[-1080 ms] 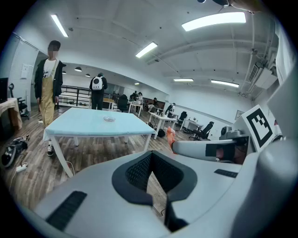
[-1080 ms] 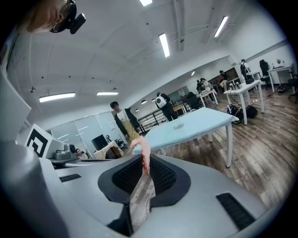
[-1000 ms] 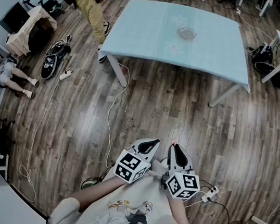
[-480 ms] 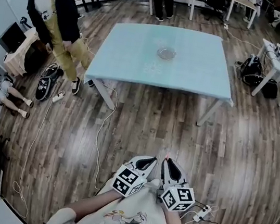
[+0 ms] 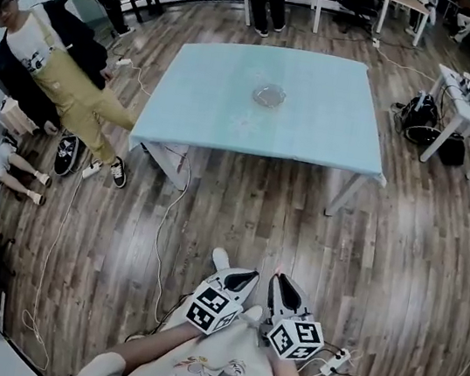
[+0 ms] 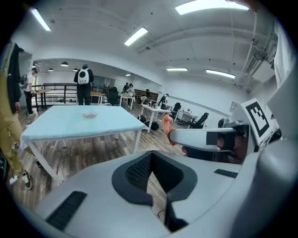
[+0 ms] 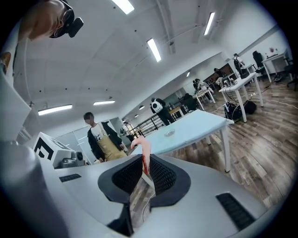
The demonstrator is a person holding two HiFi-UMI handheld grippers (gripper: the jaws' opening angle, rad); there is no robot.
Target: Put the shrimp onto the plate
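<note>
Right hand-held gripper (image 7: pixel 145 168) pinches the shrimp (image 7: pixel 143 145).

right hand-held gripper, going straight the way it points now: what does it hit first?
Probably the near edge of the blue table; only open floor lies before it. Depth is unclear. The right hand-held gripper is shut on the shrimp.

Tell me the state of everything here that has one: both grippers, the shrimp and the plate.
Left gripper: shut, nothing between its jaws.
Right gripper: shut on the shrimp.
Shrimp: clamped between the right jaws, its end sticking out past their tips, not on the plate.
Plate: lying on the table, empty, well away from both grippers.
</note>
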